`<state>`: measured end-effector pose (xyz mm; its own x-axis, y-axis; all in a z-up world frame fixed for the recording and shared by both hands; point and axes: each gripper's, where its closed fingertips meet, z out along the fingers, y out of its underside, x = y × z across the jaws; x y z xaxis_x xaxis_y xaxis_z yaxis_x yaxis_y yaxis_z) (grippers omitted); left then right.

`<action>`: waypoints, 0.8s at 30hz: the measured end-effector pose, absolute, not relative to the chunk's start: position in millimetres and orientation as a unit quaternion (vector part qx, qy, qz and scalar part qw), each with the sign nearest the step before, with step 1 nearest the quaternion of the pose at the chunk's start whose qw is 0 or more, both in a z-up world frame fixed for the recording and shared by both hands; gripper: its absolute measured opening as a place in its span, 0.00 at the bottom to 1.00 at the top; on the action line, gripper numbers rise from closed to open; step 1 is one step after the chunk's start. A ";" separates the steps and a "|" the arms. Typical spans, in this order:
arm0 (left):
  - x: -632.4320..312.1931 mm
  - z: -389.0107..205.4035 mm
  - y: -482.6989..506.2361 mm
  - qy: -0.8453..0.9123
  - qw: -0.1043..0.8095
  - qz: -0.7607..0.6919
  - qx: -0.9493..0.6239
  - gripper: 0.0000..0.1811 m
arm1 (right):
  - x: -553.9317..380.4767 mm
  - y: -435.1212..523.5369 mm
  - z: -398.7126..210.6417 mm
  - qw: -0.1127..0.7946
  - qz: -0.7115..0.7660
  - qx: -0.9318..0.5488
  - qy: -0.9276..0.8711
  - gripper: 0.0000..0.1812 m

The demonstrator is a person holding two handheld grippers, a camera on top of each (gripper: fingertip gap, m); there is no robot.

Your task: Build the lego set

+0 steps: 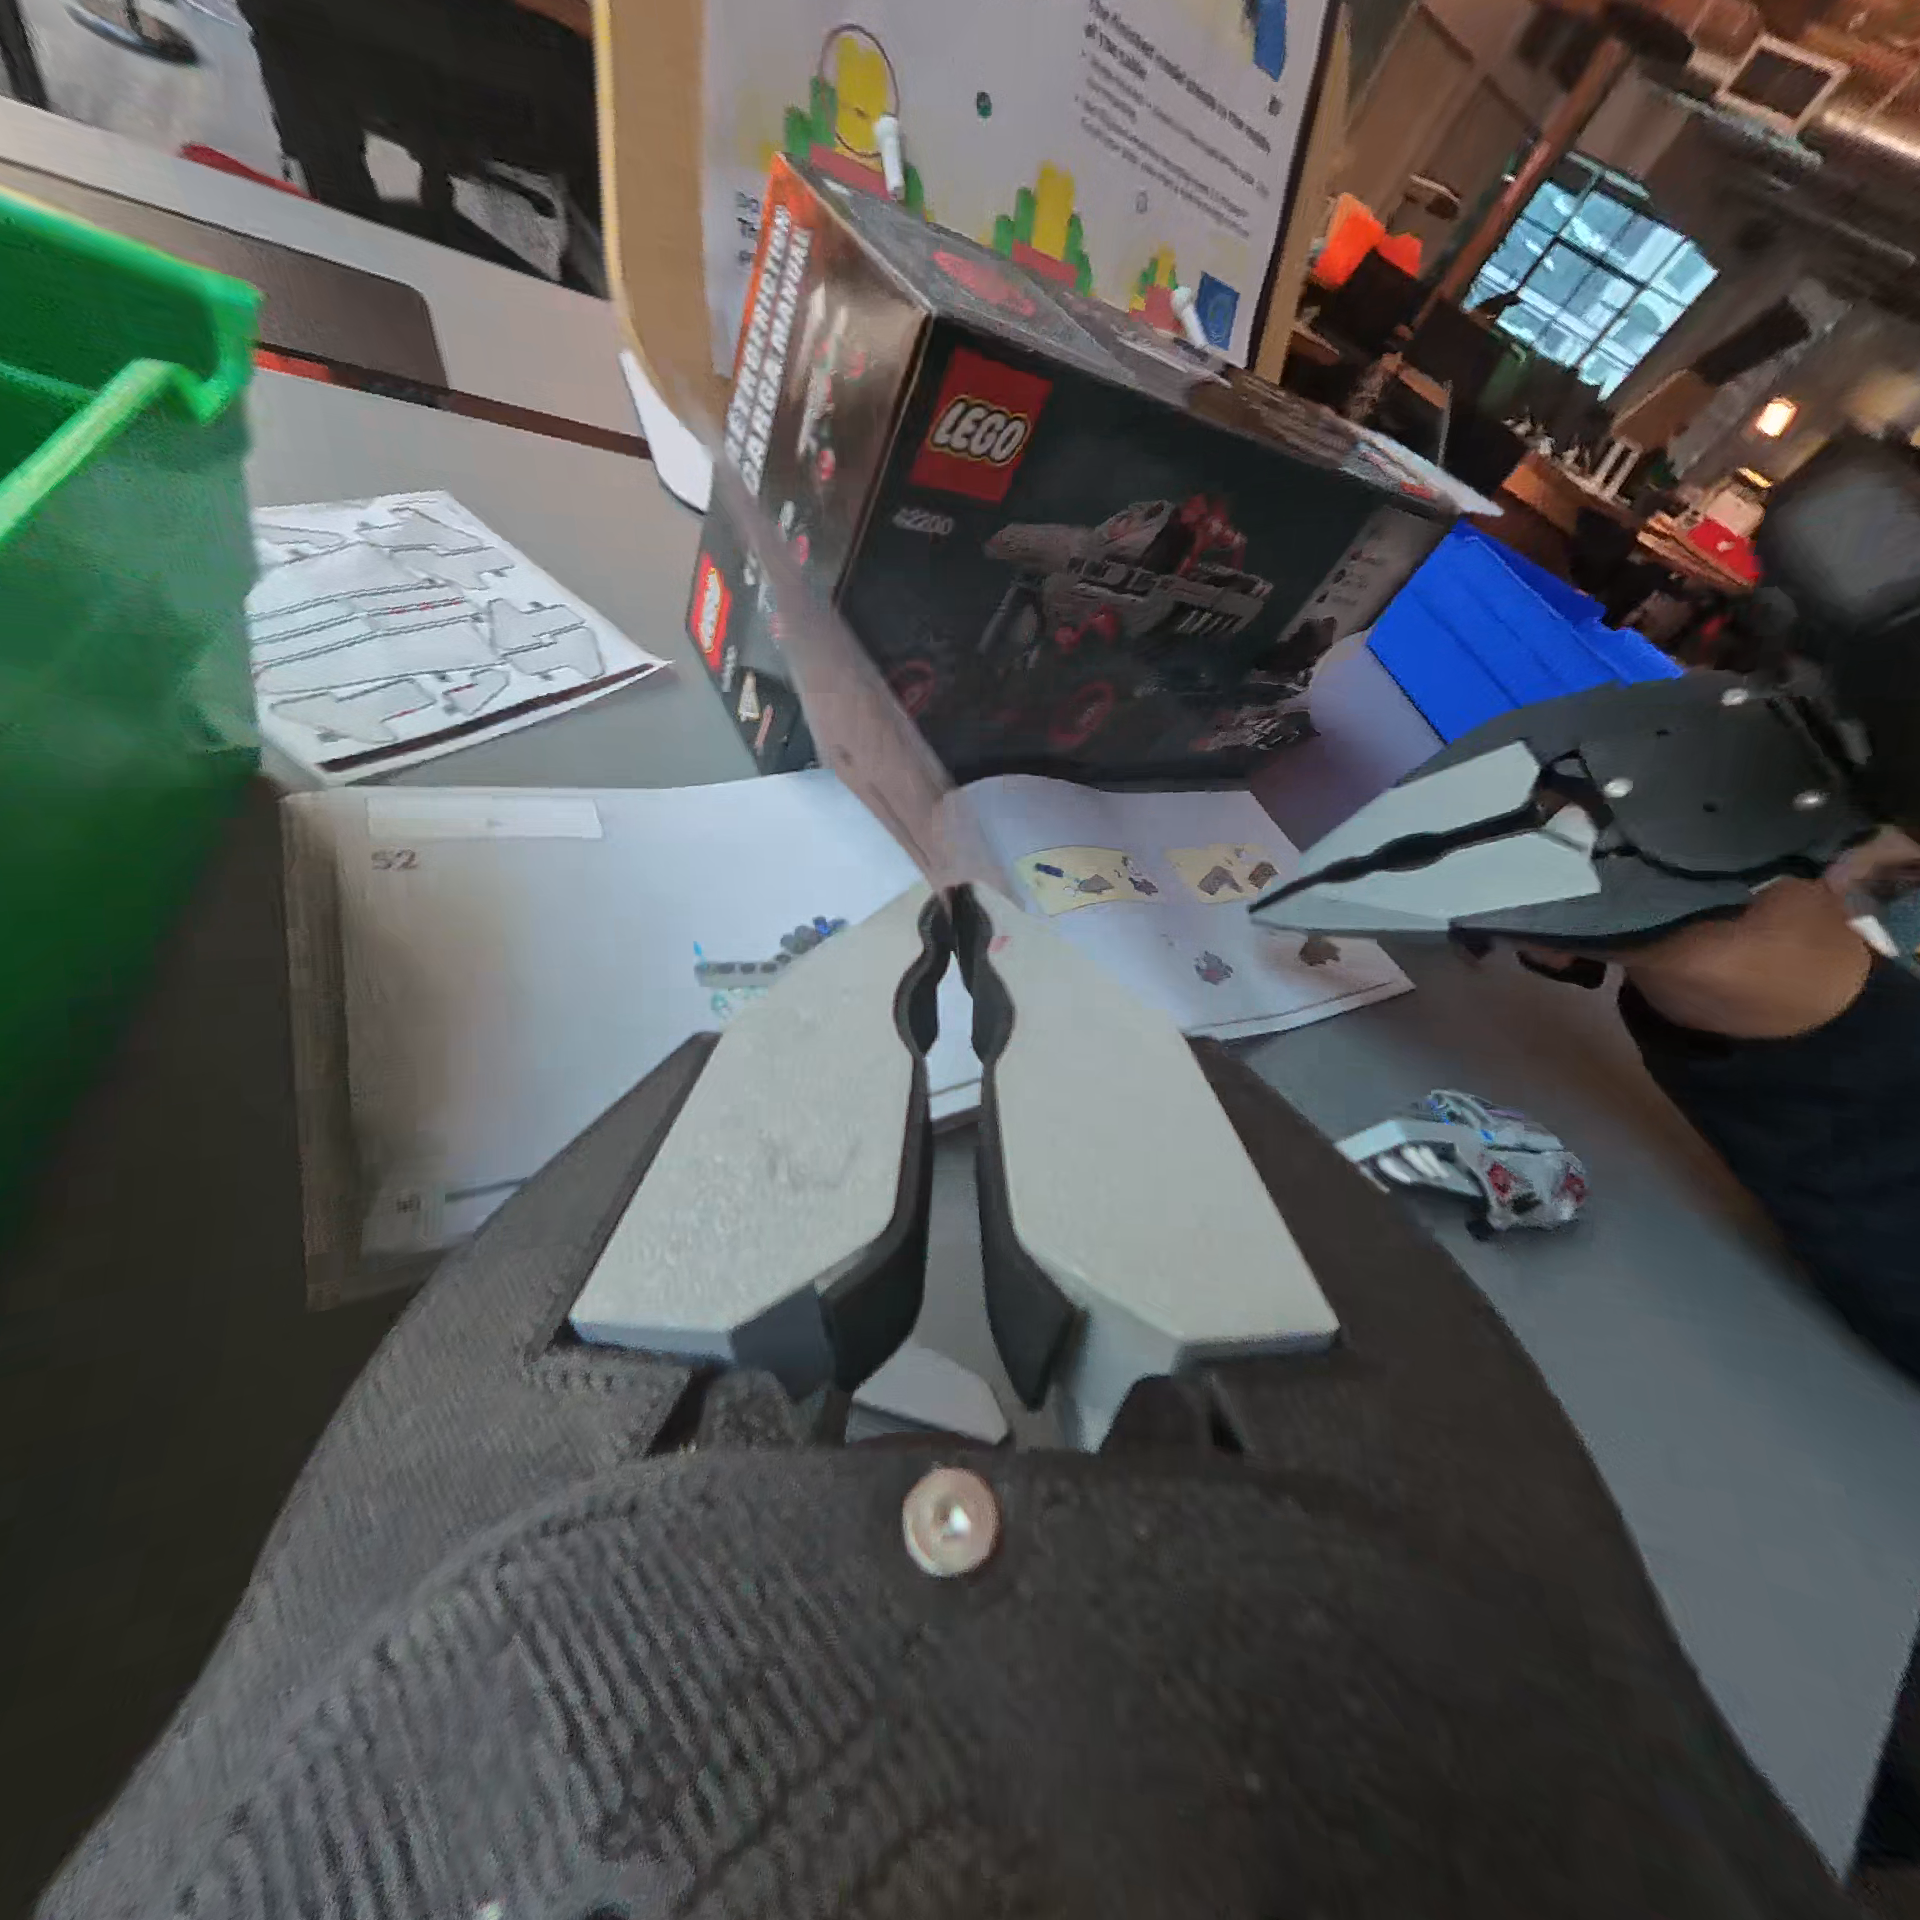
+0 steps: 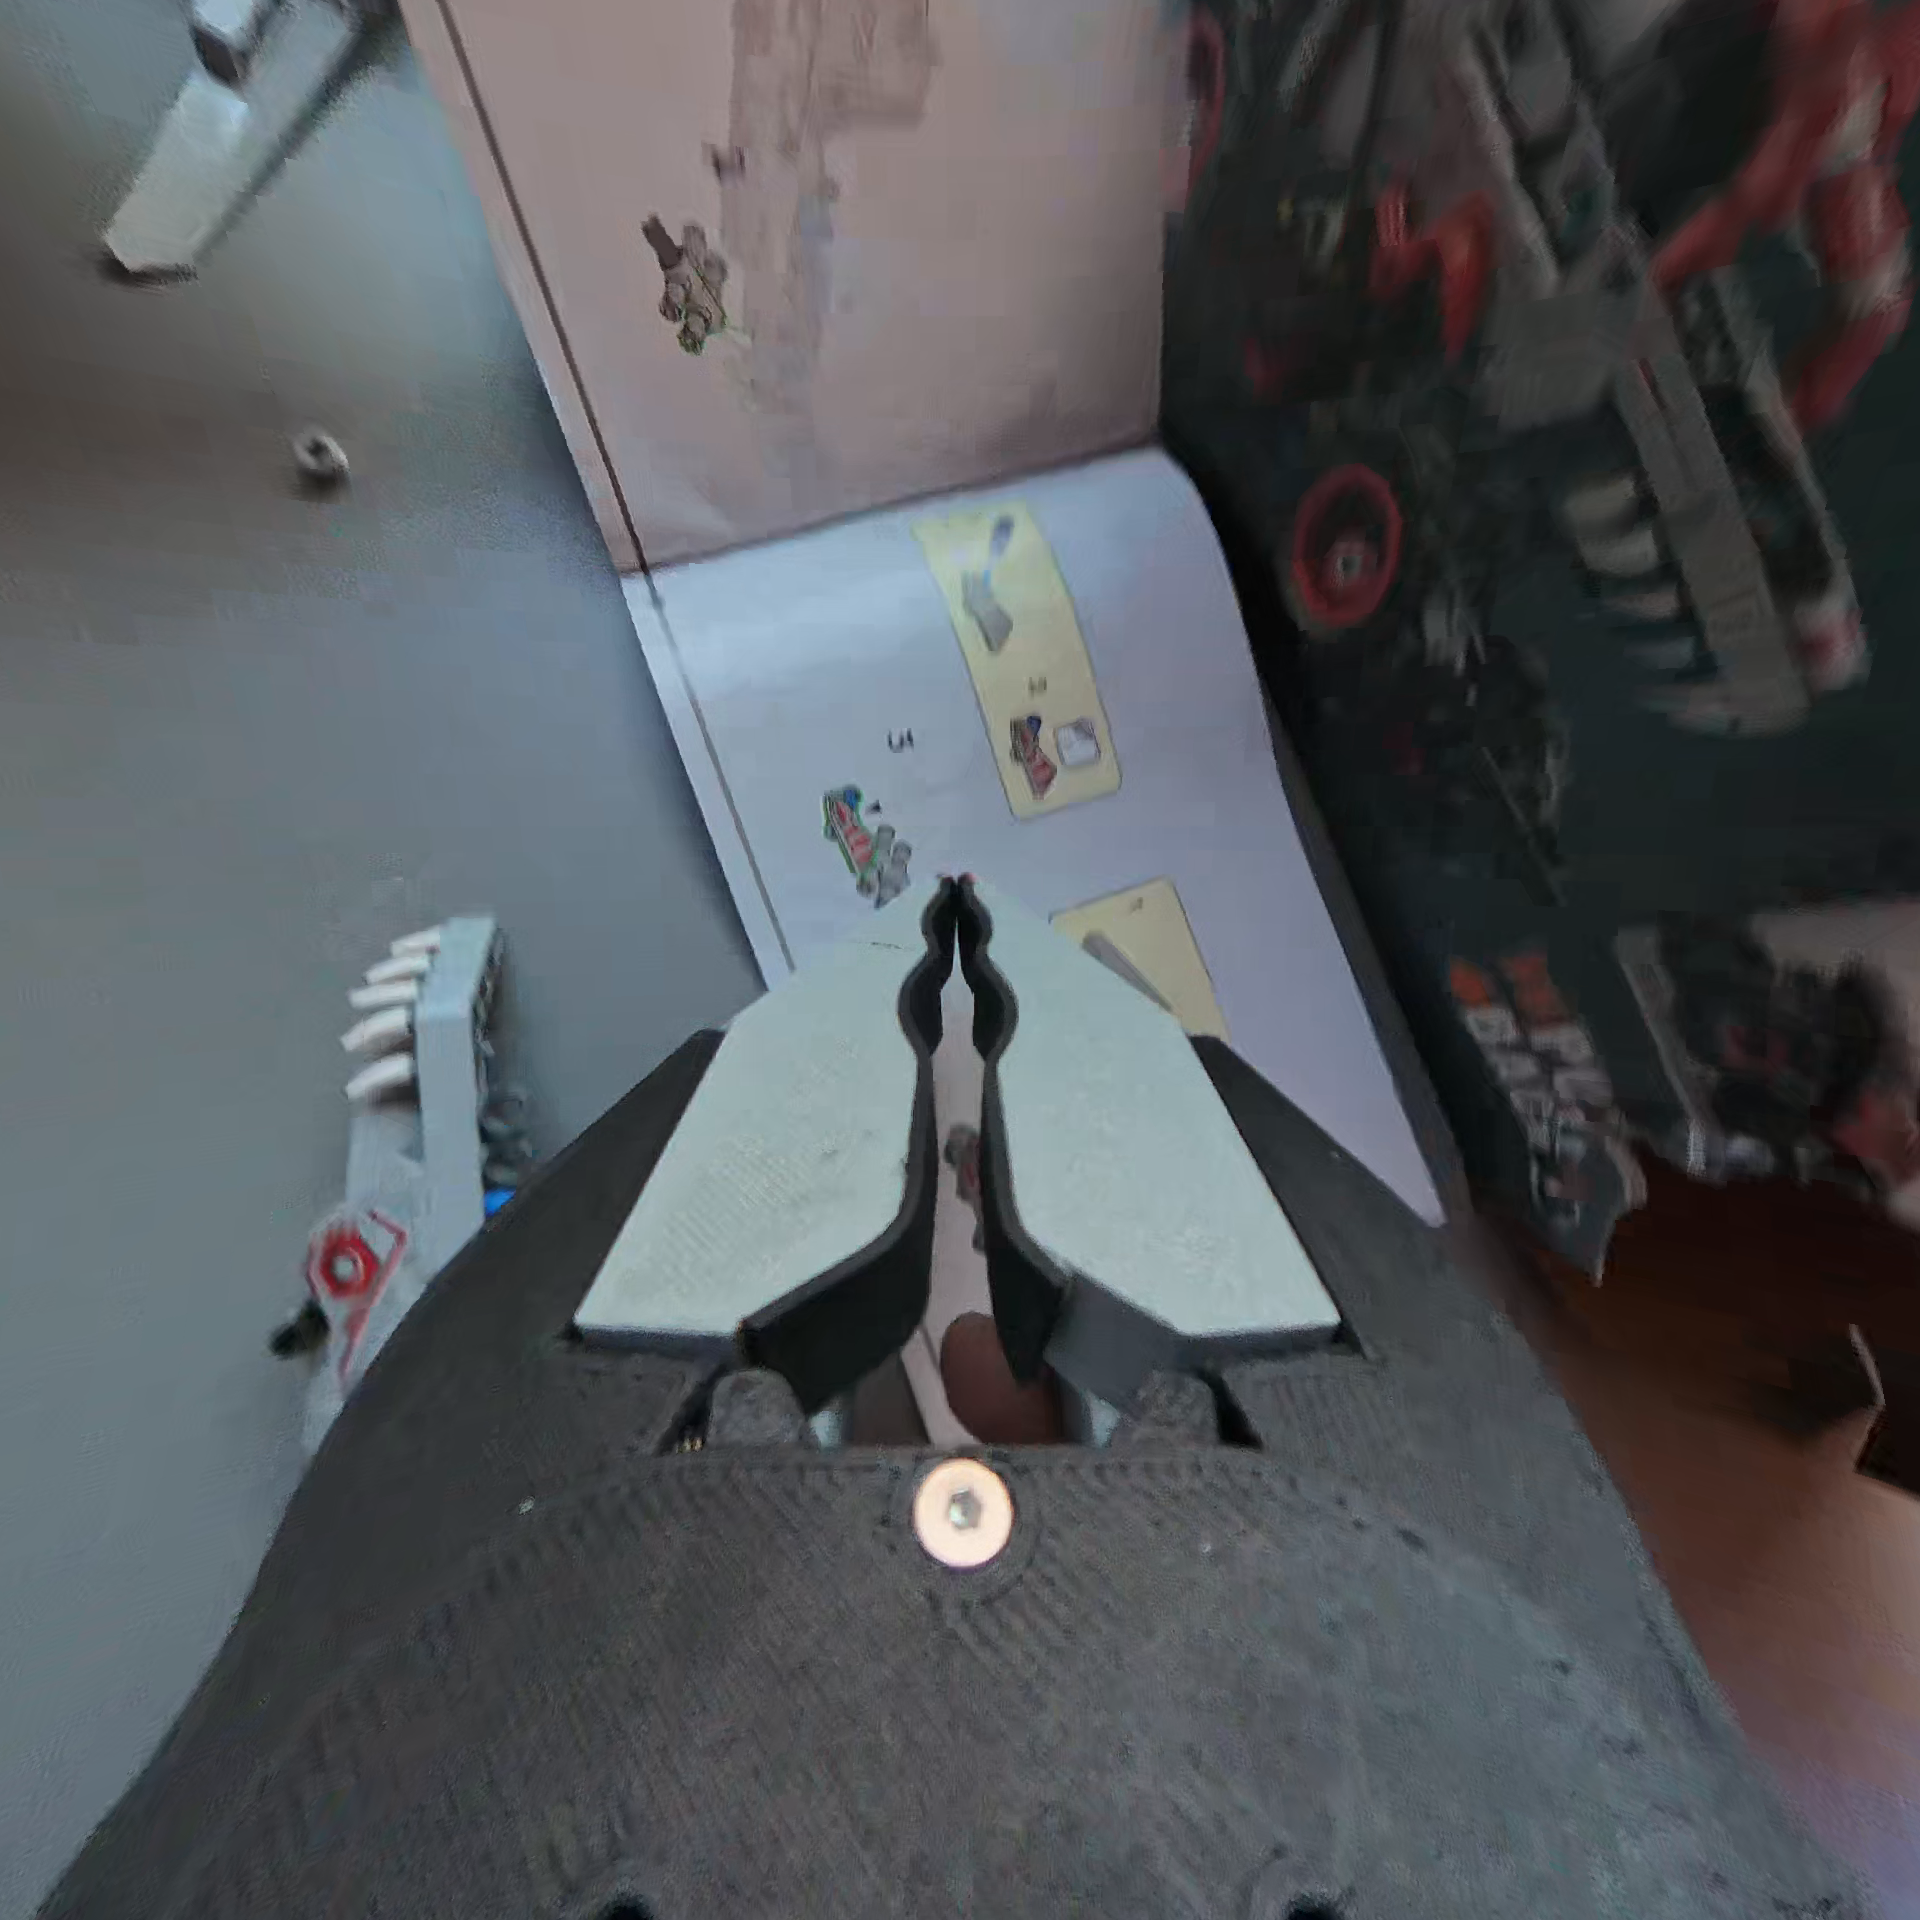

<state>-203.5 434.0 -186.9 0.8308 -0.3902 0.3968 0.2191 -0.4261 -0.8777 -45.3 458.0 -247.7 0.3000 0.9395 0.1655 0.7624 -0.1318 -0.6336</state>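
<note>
Left hand-held gripper clenched on the edge of a lifted page of the instruction booklet, which lay open on the desk before the set's box. Right hand-held gripper was closed, apparently empty, its tips over the facing page. The partly built grey model lay on the desk to the right, apart from both. Risk: the thin page, pinched at one point, could tear or slip if pulled sharply.
</note>
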 end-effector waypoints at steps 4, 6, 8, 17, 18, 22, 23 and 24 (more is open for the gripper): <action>-206.3 -189.7 417.3 0.049 0.549 -0.245 -0.798 0.24 | -115.3 452.0 -214.7 0.341 0.183 -0.698 -0.602 0.02; -201.7 -184.5 408.5 0.057 0.557 -0.229 -0.796 0.31 | -153.0 442.7 -215.5 0.321 0.215 -0.689 -0.614 0.02; -201.5 -174.9 397.2 0.073 0.573 -0.203 -0.791 0.33 | -172.2 445.2 -240.8 0.277 0.188 -0.706 -0.624 0.00; -222.0 -163.3 350.7 0.143 0.579 -0.160 -0.787 0.27 | -149.6 449.0 -269.9 0.258 0.115 -0.719 -0.635 0.00; -223.6 -166.2 348.7 0.142 0.577 -0.163 -0.787 0.27 | -144.4 446.0 -268.3 0.257 0.118 -0.719 -0.635 0.00; -228.3 -178.9 347.5 0.141 0.574 -0.171 -0.788 0.27 | -127.5 453.9 -229.9 0.339 0.113 -0.716 -0.600 0.00; -228.4 -181.6 347.0 0.142 0.571 -0.175 -0.789 0.28 | -117.1 455.4 -217.9 0.356 0.110 -0.722 -0.584 0.00; -228.8 -183.3 346.2 0.145 0.571 -0.178 -0.788 0.28 | -104.6 454.4 -207.4 0.368 0.114 -0.728 -0.568 0.01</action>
